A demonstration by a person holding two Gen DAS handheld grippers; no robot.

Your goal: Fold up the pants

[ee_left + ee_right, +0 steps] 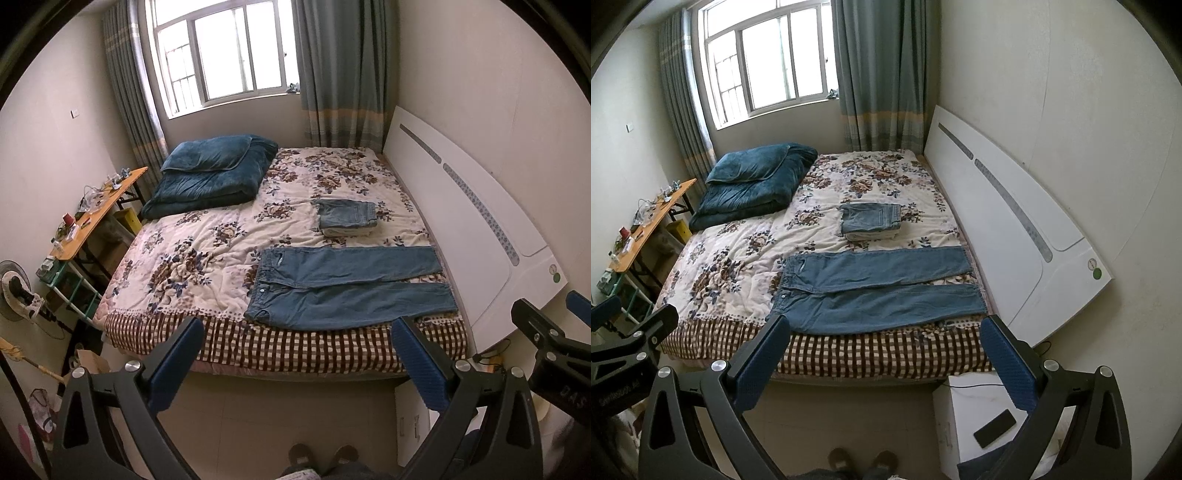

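Blue jeans (347, 288) lie flat and unfolded along the near edge of the bed, waist to the left, legs spread towards the headboard; they also show in the right wrist view (879, 291). My left gripper (299, 332) is open and empty, held in the air before the bed's near edge. My right gripper (886, 332) is open and empty, also short of the bed; it shows at the right edge of the left wrist view (546, 332). A folded stack of pants (347, 218) lies behind the jeans, mid-bed (871, 221).
The bed has a floral quilt (207, 254) and a checked edge (295, 347). A folded teal duvet (210, 173) sits at the far left. A white headboard (476, 229) runs along the right. A white nightstand (967, 421) carries a phone (994, 428). A cluttered desk (96, 214) stands at left.
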